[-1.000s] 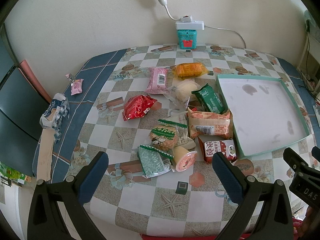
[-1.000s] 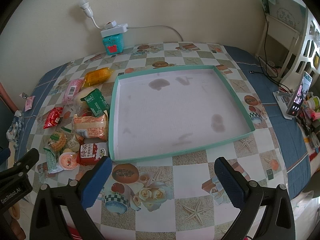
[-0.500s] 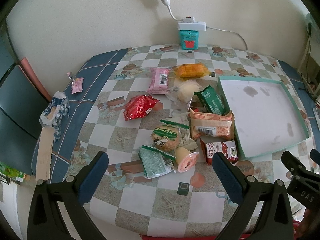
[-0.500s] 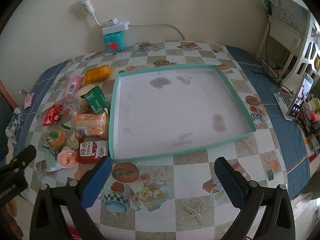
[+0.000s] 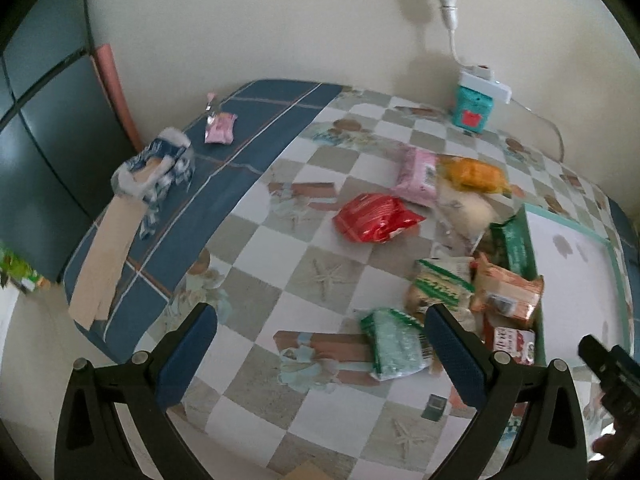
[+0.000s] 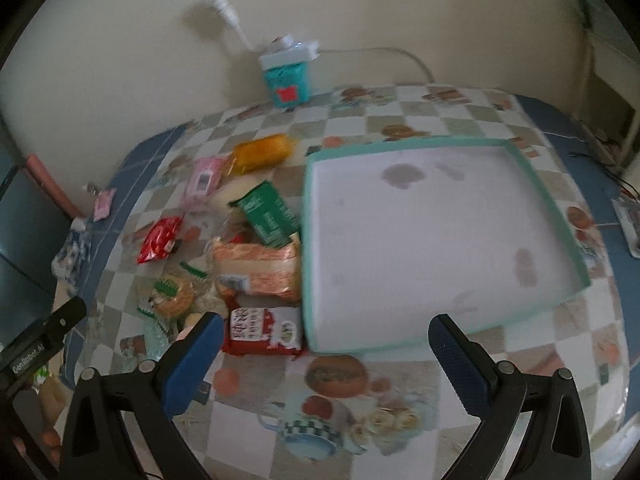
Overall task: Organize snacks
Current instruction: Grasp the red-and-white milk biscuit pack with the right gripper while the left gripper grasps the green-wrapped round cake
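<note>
On the checkered, seashell-printed tablecloth [image 6: 400, 364] the snacks lie in a loose heap just left of the shallow teal-rimmed white tray [image 6: 554, 204], and nothing is in the tray yet. Both my views have swung left within the last second: my left gripper [image 5: 320, 354] now faces the blue border of the cloth and the far-left clutter, where a second ago it looked squarely at the pile, and my right gripper [image 6: 324, 360] has turned from the tray towards the snacks. Both pictures are smeared, so I judge the rig is mid-sweep. Both tools stand wide apart and hold nothing.

Nearest my right gripper is the red-and-white printed snack pouch [image 6: 264, 330], touching the tray's near-left corner, with the orange foil cake packet [image 6: 260, 270] just behind it and the dark green wrapper [image 6: 267, 216] leaning against the rim. In the left view, the pale green mesh-pattern packet [image 5: 394, 344] lies just beside my right finger, and the shiny red crinkled bag [image 5: 374, 218] sits apart from the heap.

To my mind the turn means the first pick is being lined up; sorting has not begun.
</note>
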Available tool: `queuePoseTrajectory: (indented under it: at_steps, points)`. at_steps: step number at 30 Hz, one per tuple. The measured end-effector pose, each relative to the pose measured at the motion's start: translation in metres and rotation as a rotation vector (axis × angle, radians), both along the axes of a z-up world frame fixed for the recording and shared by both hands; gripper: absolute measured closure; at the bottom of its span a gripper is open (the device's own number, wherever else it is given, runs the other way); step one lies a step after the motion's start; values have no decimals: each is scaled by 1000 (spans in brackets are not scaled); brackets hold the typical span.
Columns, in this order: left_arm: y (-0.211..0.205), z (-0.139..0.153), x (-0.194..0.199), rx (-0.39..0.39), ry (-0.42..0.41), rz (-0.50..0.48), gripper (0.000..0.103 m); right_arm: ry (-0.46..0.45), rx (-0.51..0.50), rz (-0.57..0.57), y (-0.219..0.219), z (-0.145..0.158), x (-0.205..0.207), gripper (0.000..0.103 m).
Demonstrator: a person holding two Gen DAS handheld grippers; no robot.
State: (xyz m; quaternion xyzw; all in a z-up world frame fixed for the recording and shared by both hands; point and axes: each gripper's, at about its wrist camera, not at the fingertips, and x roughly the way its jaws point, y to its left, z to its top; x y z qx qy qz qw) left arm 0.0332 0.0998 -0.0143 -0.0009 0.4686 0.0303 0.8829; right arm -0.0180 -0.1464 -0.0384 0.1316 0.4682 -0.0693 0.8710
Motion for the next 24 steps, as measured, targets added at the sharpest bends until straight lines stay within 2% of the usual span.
queuePoseTrajectory:
  at_steps: [5,10,16,22,24]
  points:
    - [15,-16,6,-92,39,23,0,38,42,70,17,-18,19,0]
    - [23,-25,11,-114,38,43,0,55,15,121,32,-26,30,0]
    - [37,-35,17,-162,28,75,0,100,13,122,39,-40,41,0]
    - [32,-37,24,-165,23,46,0,94,19,104,31,-38,45,1]
    - [25,-38,28,-149,37,17,0,88,22,98,28,-36,45,7]
